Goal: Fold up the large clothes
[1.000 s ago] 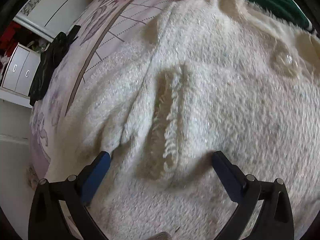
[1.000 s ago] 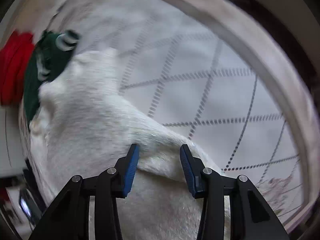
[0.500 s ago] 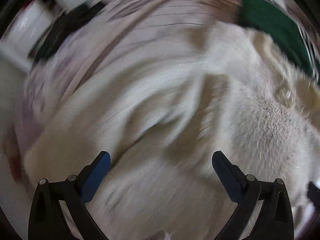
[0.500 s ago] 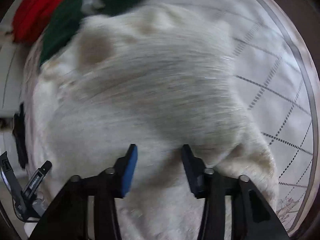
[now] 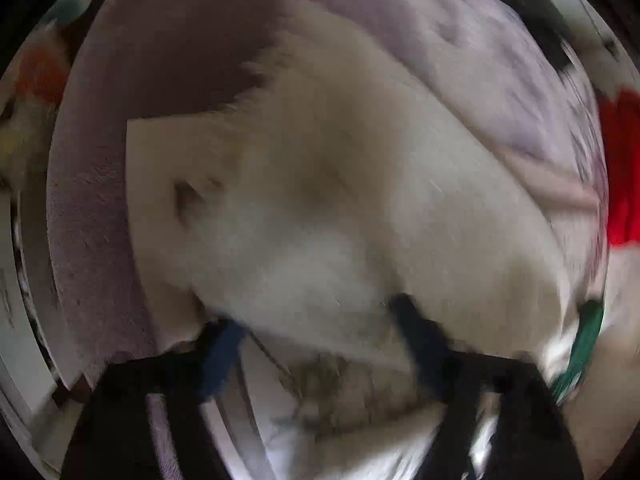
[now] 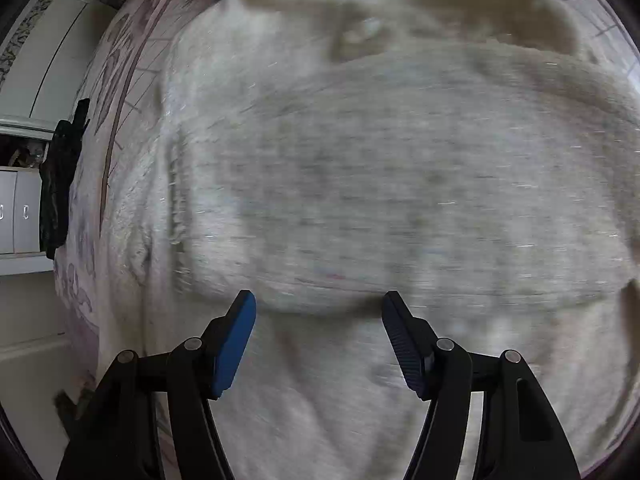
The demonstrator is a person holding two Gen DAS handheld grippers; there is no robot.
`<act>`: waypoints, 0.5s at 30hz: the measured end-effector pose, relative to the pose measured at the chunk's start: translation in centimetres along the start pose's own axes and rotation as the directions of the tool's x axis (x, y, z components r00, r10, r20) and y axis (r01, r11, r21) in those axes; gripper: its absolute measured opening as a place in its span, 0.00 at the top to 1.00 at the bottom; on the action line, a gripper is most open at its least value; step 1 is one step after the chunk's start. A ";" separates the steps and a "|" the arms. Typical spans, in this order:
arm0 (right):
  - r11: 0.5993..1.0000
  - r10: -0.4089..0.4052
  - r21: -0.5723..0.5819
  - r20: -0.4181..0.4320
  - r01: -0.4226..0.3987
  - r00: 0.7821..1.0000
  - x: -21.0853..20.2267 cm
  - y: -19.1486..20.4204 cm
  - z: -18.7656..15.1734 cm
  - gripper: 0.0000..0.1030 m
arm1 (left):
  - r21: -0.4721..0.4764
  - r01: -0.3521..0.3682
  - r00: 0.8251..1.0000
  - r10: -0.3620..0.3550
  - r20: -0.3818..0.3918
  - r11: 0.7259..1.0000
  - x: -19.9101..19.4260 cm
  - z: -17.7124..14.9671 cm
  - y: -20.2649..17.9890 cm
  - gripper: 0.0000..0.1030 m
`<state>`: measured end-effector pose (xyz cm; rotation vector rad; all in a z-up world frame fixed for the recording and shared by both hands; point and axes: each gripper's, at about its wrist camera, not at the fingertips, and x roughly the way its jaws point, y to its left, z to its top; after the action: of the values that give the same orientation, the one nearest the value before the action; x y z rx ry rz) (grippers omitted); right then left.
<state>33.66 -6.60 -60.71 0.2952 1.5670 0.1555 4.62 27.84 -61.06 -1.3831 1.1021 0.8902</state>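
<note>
right gripper (image 6: pixel 318 338): jaws spread and just been opening; nothing pinched, pads apart over the cloth.
left gripper (image 5: pixel 320 350): jaws just been closing; a fuzzy edge lies between the pads, but blur hides whether they press, so grip cannot be told.
sweater (image 6: pixel 380 184): cream, fluffy knit, lying on the bed directly under both grippers; in the right wrist view a folded layer ends in an edge just beyond the fingertips.
handling (judged): soft, limp, fairly bulky, light for its size; pile should give good friction, yet loose fibres may snag. best hold looks like a hem or fold edge, pinched through both layers, not the flat middle.
bedspread (image 6: pixel 132 60): pale, dashed grid and floral border, under the sweater.
dark item (image 6: pixel 60 184): at the bed's left edge, well apart.
count: one cream sweater; two grippers; one green garment (image 5: pixel 582 344) and one red garment (image 5: pixel 624 184) beyond it.
</note>
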 end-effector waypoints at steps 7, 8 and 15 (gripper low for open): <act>0.994 -0.100 0.051 0.046 0.098 0.994 5.0 6.0 1.8 0.34 | 0.095 0.032 0.983 -0.049 0.175 0.995 -2.1 5.5 -1.9 0.84; 0.993 -0.107 0.061 0.046 0.104 0.993 5.1 6.3 1.6 0.34 | 0.106 0.033 0.983 -0.051 0.174 0.994 -1.6 6.4 -2.0 0.84; 0.988 -0.143 0.073 0.047 0.139 0.989 5.5 7.5 1.1 0.34 | 0.188 0.129 0.975 -0.159 0.154 0.974 -0.8 6.2 -2.7 0.42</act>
<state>35.39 1.99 -63.91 0.2398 1.5376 -0.0165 7.40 33.97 -60.28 -1.2017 0.9163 0.7696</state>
